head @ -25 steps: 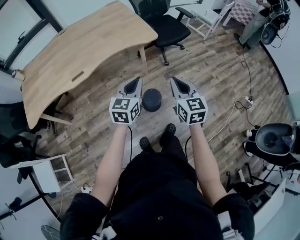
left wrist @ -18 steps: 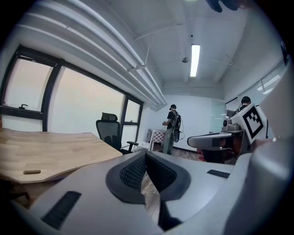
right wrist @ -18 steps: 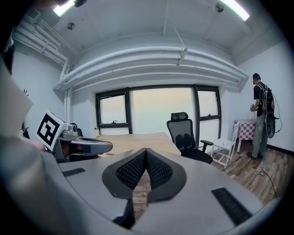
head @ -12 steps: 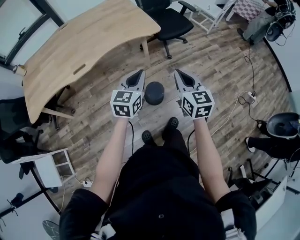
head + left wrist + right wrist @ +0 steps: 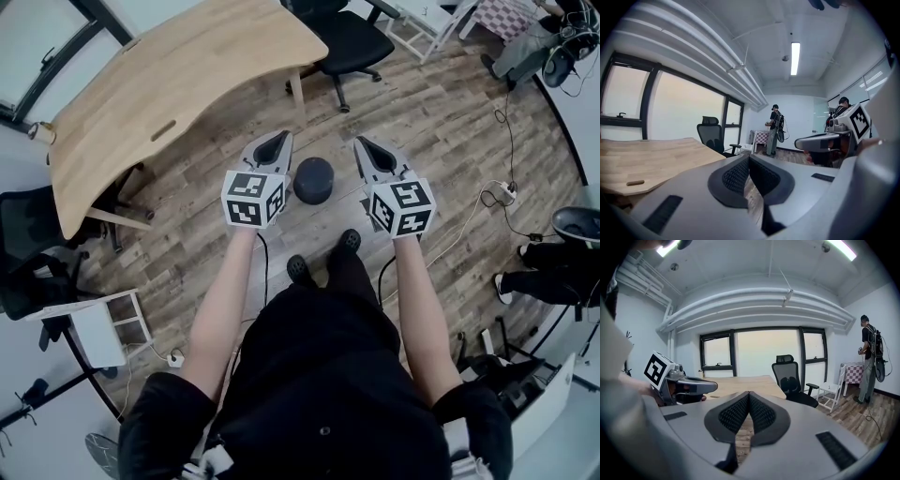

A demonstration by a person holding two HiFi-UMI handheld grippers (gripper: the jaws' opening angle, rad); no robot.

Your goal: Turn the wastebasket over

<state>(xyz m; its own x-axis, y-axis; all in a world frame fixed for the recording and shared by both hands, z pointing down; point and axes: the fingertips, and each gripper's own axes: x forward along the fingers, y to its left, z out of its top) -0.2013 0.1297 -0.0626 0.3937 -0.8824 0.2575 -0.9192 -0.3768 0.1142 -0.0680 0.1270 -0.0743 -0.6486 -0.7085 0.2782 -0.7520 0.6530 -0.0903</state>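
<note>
- Standing on the wood floor point(image 5: 450, 150), just ahead of the person's shoes point(image 5: 300, 270) and off the desk's point(image 5: 178, 84) near end, the dark round wastebasket point(image 5: 314, 180) touches neither pair of tongs.
- Left gripper point(image 5: 280, 140) and right gripper point(image 5: 360, 143) hang to either side above it, both clenched on nothing.
- From above I can't tell whether its mouth or its base faces up, so it could be waiting to be turned or already turned over.
- No brand or writing is readable, only square markers on the cubes.
</note>
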